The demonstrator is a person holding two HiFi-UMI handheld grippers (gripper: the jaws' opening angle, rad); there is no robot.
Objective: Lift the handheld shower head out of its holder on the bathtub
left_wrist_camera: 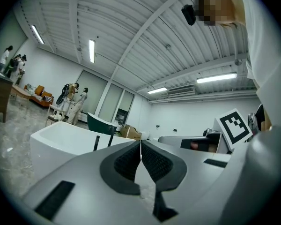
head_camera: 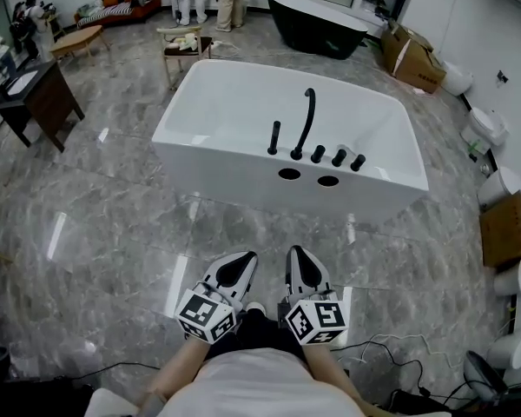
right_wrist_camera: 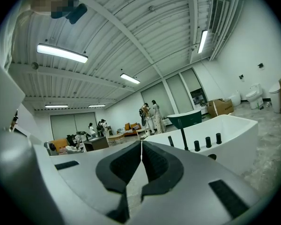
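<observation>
The left tongs (head_camera: 241,259) and the right tongs (head_camera: 297,254) are both shut tight, with nothing in them. They sit side by side close to the person, over the grey floor (head_camera: 113,233). The white bathtub (head_camera: 217,102) is well apart from them. The black shower head (head_camera: 274,137) stands up in its holder on the tub's near rim, just left of the curved tap (head_camera: 306,115).

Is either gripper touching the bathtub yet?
No, the left gripper and right gripper are over the floor, short of the white bathtub.
</observation>
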